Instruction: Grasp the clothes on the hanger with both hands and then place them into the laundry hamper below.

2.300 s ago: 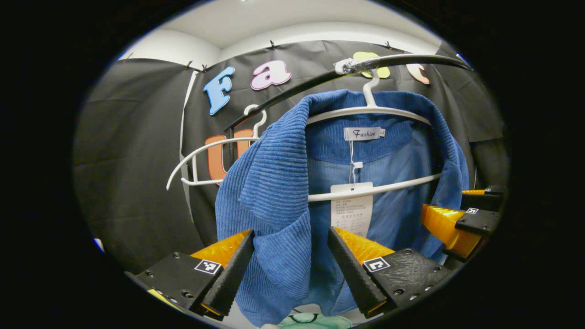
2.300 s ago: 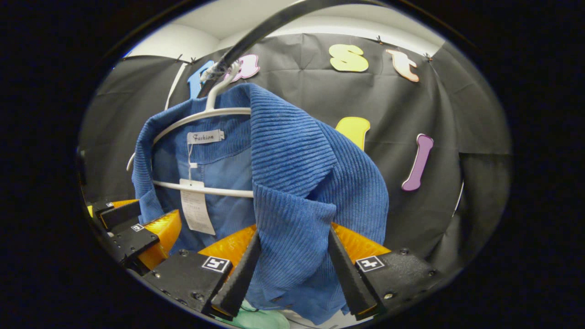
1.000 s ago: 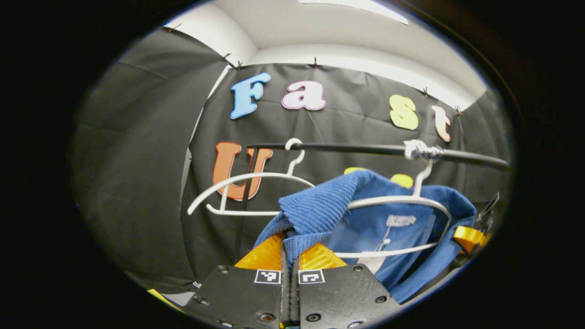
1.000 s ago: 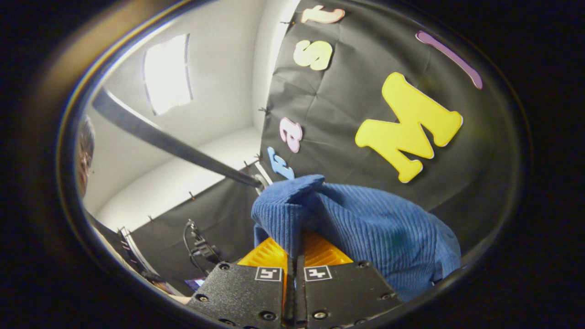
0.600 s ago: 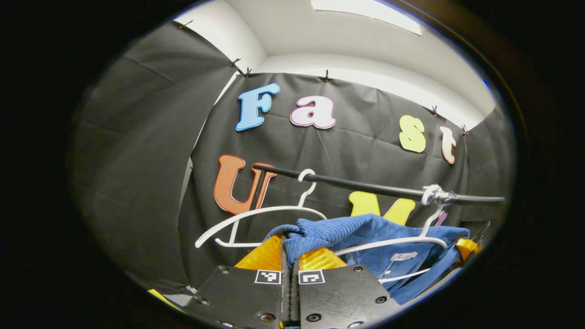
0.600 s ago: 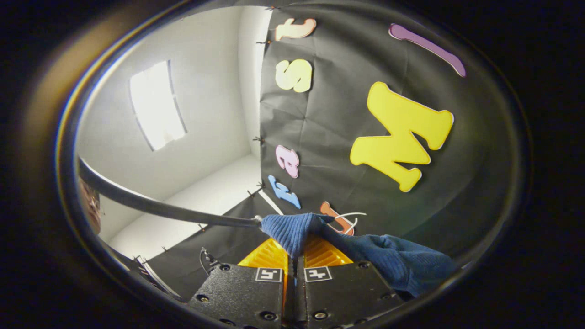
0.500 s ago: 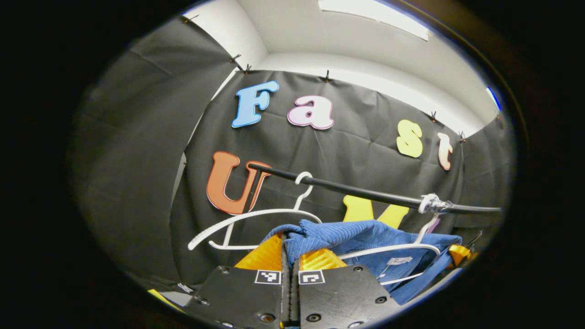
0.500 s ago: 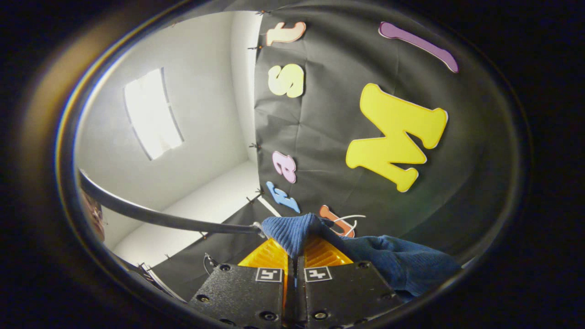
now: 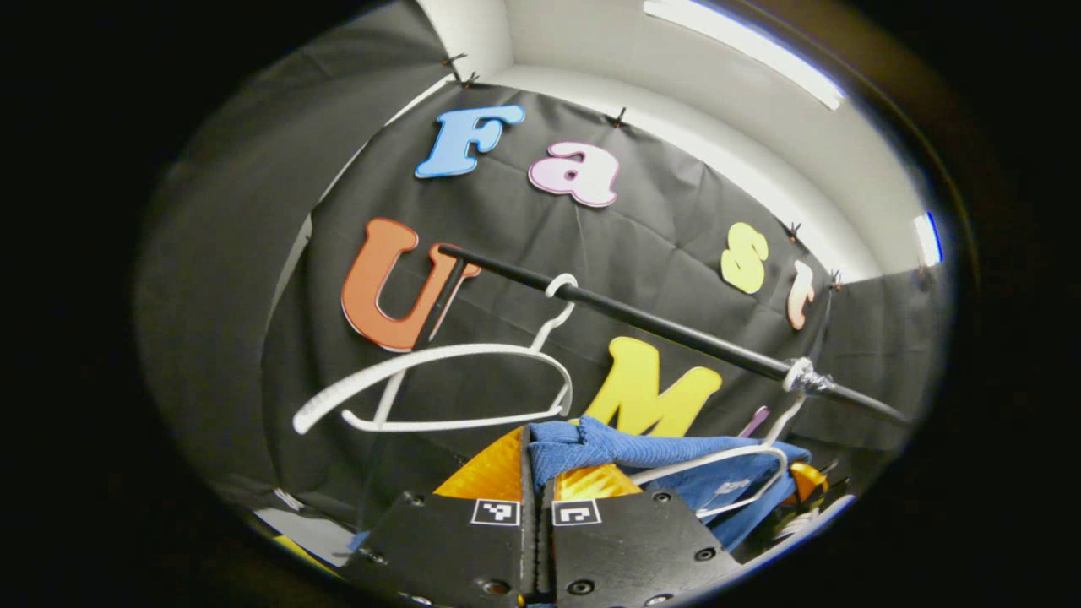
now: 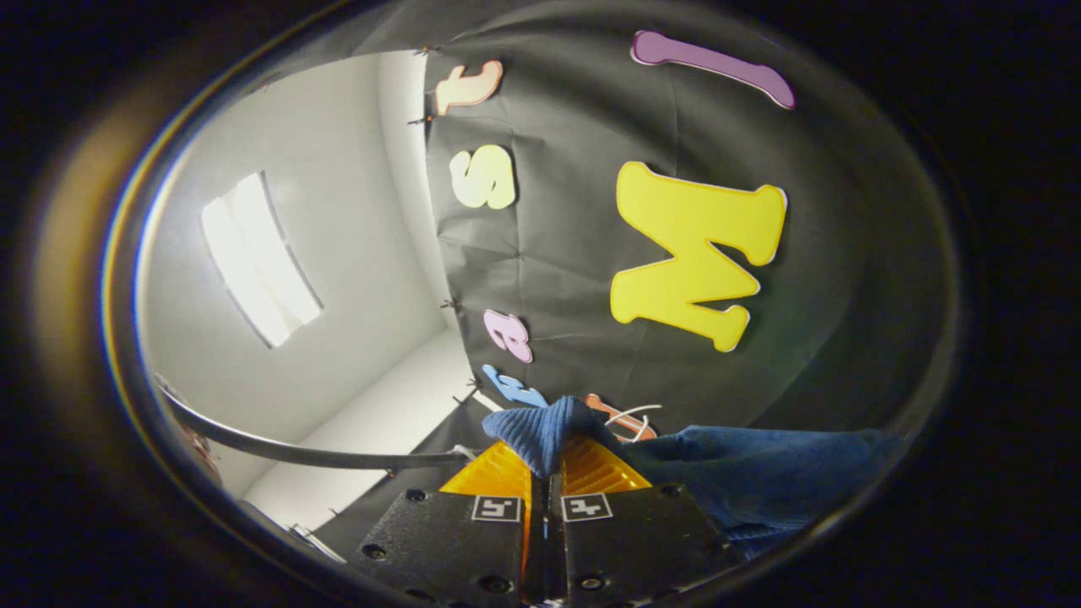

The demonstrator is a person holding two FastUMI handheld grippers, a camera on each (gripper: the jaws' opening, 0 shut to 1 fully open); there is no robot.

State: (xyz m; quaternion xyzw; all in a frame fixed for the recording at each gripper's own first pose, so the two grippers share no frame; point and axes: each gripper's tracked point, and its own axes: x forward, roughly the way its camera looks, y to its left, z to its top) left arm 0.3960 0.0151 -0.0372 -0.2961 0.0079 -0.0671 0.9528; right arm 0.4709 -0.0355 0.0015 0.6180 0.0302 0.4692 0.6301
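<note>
My left gripper (image 9: 535, 460) is shut on a fold of the blue ribbed garment (image 9: 667, 460), which stretches off to the right. The garment still drapes over a white hanger (image 9: 743, 456) hooked on the black rail (image 9: 676, 333). At the far right edge of the left gripper view an orange bit of the other gripper (image 9: 809, 480) touches the cloth. In the right gripper view, my right gripper (image 10: 545, 469) is shut on another bunch of the blue garment (image 10: 760, 481), which trails right and low. The hamper is out of sight.
An empty white hanger (image 9: 431, 384) hangs on the rail to the left of the garment. The black rail (image 10: 287, 452) also crosses the lower left of the right gripper view. Black booth cloth stands behind, with a white ceiling and a light panel (image 10: 258, 257) above.
Both grippers closed on the garment's shoulders and tilted upward with it. Since half a second ago the views have rolled further and the cloth sits lower and flatter between the grippers.
</note>
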